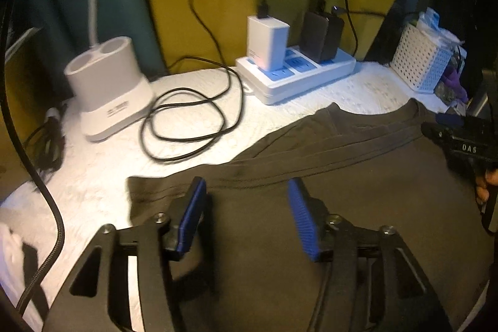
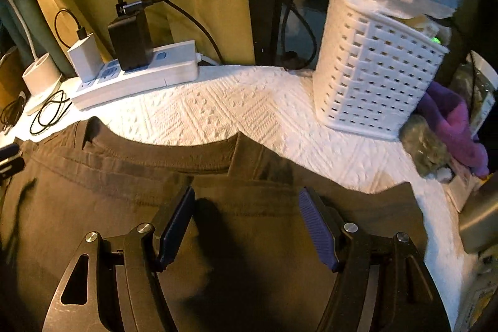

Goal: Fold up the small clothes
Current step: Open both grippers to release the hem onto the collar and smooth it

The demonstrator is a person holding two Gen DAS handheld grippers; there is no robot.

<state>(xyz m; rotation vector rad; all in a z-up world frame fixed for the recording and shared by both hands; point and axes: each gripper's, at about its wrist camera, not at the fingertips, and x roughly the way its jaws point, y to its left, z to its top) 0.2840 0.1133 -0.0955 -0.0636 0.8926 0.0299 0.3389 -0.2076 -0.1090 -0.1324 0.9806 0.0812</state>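
Observation:
A dark brown T-shirt (image 1: 358, 207) lies flat on the white textured table cover (image 1: 102, 176), its collar towards the back. My left gripper (image 1: 247, 185) hovers open and empty over the shirt's left part, near its sleeve edge. My right gripper (image 2: 247, 196) is open and empty above the shirt (image 2: 93, 207), just below the collar (image 2: 162, 154). The right gripper also shows at the right edge of the left wrist view (image 1: 442, 126), and the left gripper's tip shows at the left edge of the right wrist view (image 2: 9, 157).
At the back stand a white power strip (image 1: 298, 73) with chargers, a coiled black cable (image 1: 186, 126), a white charging dock (image 1: 105, 89) and a white perforated basket (image 2: 373, 77). Purple and grey cloths (image 2: 448, 126) lie at the right. Yellow and teal curtains hang behind.

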